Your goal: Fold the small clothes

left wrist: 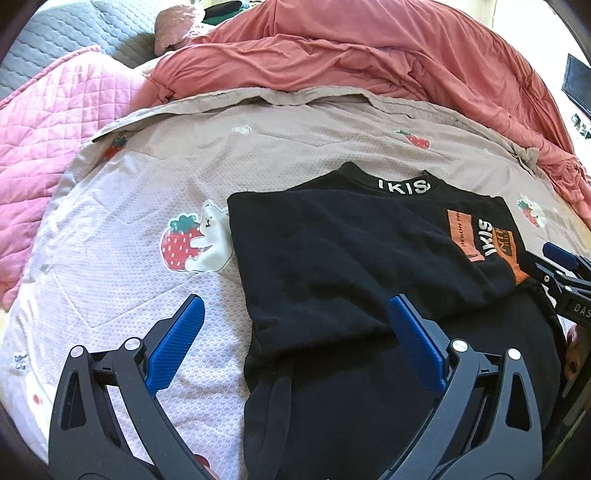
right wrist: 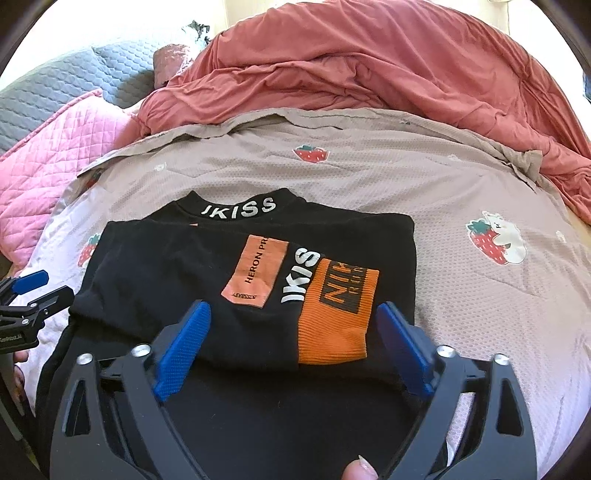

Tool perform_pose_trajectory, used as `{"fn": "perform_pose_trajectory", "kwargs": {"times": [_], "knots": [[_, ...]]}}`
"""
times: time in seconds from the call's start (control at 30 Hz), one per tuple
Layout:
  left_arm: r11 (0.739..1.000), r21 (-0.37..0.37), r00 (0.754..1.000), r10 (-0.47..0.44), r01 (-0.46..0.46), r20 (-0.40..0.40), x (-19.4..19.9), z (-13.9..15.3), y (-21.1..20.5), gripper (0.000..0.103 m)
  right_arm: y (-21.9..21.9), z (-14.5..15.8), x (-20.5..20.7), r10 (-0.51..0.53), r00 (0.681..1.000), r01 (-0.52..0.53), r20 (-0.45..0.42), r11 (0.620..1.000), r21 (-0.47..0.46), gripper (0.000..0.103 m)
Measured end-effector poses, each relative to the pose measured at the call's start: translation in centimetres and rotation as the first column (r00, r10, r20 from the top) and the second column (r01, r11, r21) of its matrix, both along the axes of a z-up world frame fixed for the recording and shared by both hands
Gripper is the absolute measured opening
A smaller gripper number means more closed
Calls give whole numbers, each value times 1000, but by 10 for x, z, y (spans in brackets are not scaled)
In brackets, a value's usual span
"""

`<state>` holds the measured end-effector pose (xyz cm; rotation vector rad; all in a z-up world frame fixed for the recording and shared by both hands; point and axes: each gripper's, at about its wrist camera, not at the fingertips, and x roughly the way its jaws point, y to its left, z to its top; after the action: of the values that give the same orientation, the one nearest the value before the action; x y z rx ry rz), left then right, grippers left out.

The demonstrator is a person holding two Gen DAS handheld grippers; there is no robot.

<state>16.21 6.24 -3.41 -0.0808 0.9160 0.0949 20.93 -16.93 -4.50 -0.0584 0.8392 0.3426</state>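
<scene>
A black sweater (left wrist: 332, 251) lies flat on a strawberry-print blanket (left wrist: 147, 177), collar lettered in white at the far end. Its sleeves are folded across the chest, and the top one ends in an orange cuff (right wrist: 332, 325) beside a peach patch. My left gripper (left wrist: 295, 306) is open over the sweater's left edge, one finger above the blanket and one above the black cloth. My right gripper (right wrist: 293, 310) is open too, its jaws astride the folded sleeve near the cuff, and nothing is pinched. Each gripper shows at the edge of the other's view.
A rumpled red duvet (left wrist: 332, 48) is heaped along the far side of the bed. A pink quilted cover (left wrist: 44, 122) and a grey quilt (left wrist: 74, 33) lie at the far left. A thumb (right wrist: 358, 469) shows at the bottom of the right wrist view.
</scene>
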Motion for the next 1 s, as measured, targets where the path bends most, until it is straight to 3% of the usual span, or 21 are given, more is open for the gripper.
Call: {"fn": "perform_pose_trajectory", "kwargs": {"times": [0.5, 1.0], "knots": [[1000, 15, 1000, 17, -17, 22, -23, 23, 1, 93, -20, 22, -21, -57, 998, 56, 27, 998, 24, 96], [1000, 10, 1000, 24, -25, 20, -53, 38, 11, 93, -61, 19, -69, -83, 996, 83, -12, 995, -48, 96]]}}
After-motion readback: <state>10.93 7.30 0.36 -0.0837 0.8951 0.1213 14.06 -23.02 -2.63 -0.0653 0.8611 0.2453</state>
